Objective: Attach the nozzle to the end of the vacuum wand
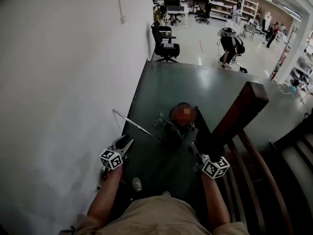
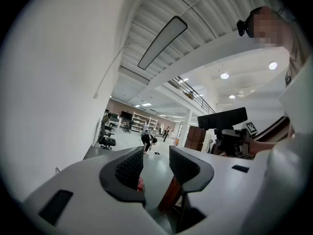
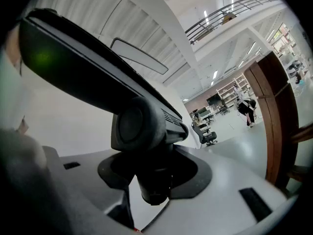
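Note:
In the right gripper view a black vacuum nozzle [image 3: 98,77] stretches up and to the left, and its round neck [image 3: 146,131] drops between the jaws of my right gripper [image 3: 155,182], which is shut on it. The head view shows that gripper [image 1: 197,152] low and right of centre, with the nozzle [image 1: 202,131] rising from it. A thin silver wand [image 1: 137,126] slants beside the white wall, just above my left gripper [image 1: 126,143]. In the left gripper view, my left gripper [image 2: 155,163] stands open with nothing between its pads, and the nozzle [image 2: 222,118] shows at the right.
A white wall [image 1: 58,82] runs along the left. A brown wooden post and handrail [image 1: 239,111] with stairs [image 1: 293,170] fill the right. A person in dark clothes [image 1: 177,131] and a cable coil [image 1: 159,120] are just ahead. Office chairs [image 1: 166,48] stand far off.

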`<state>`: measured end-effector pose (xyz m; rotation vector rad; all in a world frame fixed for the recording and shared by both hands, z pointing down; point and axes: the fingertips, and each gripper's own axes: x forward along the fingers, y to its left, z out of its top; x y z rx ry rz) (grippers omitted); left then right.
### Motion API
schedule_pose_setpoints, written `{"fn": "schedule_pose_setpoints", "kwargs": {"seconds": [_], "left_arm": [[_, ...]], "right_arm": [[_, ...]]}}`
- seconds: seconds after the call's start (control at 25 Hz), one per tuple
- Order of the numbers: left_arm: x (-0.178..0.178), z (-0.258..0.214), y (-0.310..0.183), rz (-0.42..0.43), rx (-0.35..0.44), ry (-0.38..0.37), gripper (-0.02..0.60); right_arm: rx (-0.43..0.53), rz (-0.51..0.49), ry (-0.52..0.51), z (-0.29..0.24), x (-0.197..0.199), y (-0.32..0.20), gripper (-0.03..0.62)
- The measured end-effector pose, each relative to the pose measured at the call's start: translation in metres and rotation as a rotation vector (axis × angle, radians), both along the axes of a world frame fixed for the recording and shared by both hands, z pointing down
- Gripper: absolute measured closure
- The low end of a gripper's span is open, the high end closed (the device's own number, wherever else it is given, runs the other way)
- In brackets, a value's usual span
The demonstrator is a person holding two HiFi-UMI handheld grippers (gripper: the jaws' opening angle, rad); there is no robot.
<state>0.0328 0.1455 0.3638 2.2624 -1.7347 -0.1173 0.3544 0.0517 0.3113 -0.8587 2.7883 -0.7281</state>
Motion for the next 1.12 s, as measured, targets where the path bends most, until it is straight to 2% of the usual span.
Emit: {"fn": "schedule_pose_setpoints", "kwargs": {"seconds": [0.44, 0.68, 0.88, 1.0, 1.12], "left_arm": [[0.018, 0.004, 0.003, 0.012, -0.007, -0.004, 0.417], [0.020, 0.007, 0.008, 0.009, -0.015, 0.000, 0.417], [0.020, 0.010, 0.018, 0.006, -0.037, 0.002, 0.417], [0.008, 0.014, 0.022, 0.000, -0.050, 0.003, 0.417], [-0.024, 0.027, 0.022, -0.013, -0.070, 0.011, 0.419]], "right_arm": [[0.014, -0.016, -0.013, -0.001, 0.010, 0.010, 0.414], [-0.017, -0.039, -0.070, -0.003, 0.013, 0.017, 0.414], [-0.013, -0.060, -0.073, -0.003, 0.010, 0.025, 0.414], [-0.003, -0.074, -0.067, 0.001, -0.006, 0.025, 0.414], [-0.013, -0.084, -0.058, 0.015, -0.040, 0.017, 0.414]]}}
